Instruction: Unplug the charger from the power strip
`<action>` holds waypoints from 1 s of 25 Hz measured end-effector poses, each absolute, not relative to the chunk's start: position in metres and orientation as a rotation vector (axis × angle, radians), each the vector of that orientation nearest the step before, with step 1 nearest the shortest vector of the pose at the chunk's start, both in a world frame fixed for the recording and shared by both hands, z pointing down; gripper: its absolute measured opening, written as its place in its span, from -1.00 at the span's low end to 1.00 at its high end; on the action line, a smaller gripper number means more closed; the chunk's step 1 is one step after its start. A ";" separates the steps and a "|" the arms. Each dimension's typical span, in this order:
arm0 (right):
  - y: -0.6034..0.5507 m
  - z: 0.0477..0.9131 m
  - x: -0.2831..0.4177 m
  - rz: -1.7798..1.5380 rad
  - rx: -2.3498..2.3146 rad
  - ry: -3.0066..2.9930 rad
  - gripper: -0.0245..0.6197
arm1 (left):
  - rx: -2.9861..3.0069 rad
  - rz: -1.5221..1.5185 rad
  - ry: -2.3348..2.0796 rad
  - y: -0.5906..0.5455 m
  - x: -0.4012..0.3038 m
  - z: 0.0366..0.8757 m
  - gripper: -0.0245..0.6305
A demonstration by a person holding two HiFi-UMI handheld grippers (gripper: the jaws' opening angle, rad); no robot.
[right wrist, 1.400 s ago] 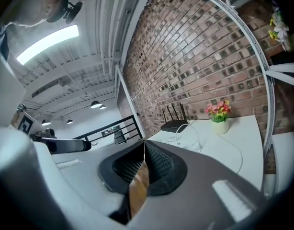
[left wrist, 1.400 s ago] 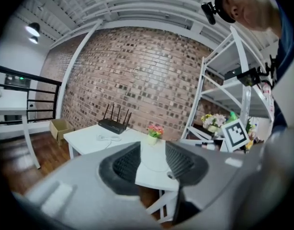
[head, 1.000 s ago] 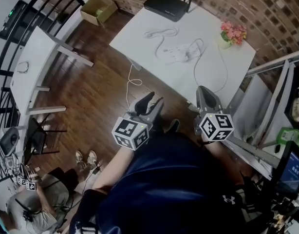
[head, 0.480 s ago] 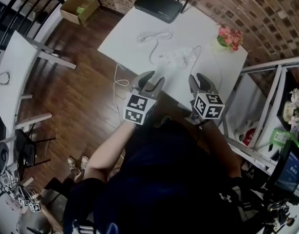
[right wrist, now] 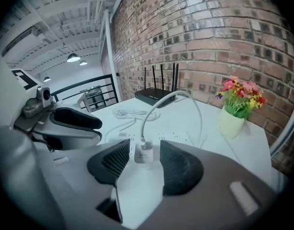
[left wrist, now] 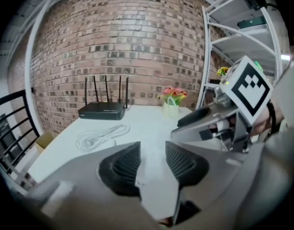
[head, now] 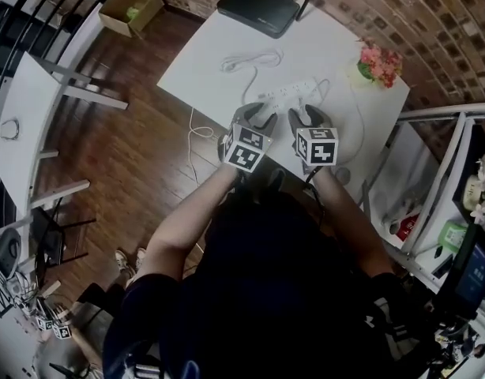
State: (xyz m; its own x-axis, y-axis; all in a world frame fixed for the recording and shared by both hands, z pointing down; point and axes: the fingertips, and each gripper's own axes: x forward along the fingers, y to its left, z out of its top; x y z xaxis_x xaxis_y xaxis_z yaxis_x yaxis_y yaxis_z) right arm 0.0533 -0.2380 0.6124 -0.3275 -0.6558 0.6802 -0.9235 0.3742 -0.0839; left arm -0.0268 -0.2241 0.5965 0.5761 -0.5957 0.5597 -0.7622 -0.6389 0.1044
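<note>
The white power strip [head: 286, 95] lies mid-table with the white charger [head: 310, 93] plugged into it, its cable looping off to the right. Both grippers hover just in front of the strip. My right gripper [head: 304, 117] points at the charger [right wrist: 143, 153]. Its jaws are opening; the charger shows in the gap between them, and the pads do not press on it. The strip [right wrist: 173, 138] runs behind the charger. My left gripper [head: 258, 117] is open with nothing between its pads [left wrist: 120, 164], and only bare table shows in the gap.
A black router [head: 258, 6] stands at the table's far edge, with a coiled white cable [head: 250, 58] before it. A flower pot [head: 378, 60] sits at the far right corner. A metal shelf [head: 432, 172] flanks the table's right side. A cardboard box [head: 132, 10] lies on the wood floor.
Both grippers have moved forward and down, from in front of the person's body to just above the table by the power strip. The right jaws have gone from shut to open.
</note>
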 end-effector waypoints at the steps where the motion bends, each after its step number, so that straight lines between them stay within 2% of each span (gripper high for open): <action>1: -0.242 0.618 0.053 0.635 1.345 -2.077 -0.27 | 2.473 0.722 -1.106 -0.229 -0.024 0.603 -0.42; 10: -0.252 0.648 0.043 0.604 1.300 -1.992 -0.27 | 2.419 0.840 -1.141 -0.256 -0.021 0.645 -0.42; 18: -0.249 0.642 0.032 0.531 1.290 -1.977 -0.45 | 2.403 0.888 -1.107 -0.255 -0.018 0.661 -0.42; 23: -0.250 0.640 0.032 0.560 1.288 -1.986 -0.48 | 2.383 0.849 -1.132 -0.257 -0.017 0.664 -0.41; 25: -0.251 0.643 0.034 0.562 1.282 -1.983 -0.48 | 2.366 0.821 -1.154 -0.260 -0.018 0.664 -0.49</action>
State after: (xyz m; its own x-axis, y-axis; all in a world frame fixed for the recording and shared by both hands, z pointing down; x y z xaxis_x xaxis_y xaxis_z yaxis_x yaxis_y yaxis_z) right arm 0.0341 -0.2507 0.6434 -0.2657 -0.6055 0.7502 -0.9092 0.4161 0.0138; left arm -0.0183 -0.2596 0.6641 0.4917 -0.5806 0.6490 -0.8037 -0.5894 0.0816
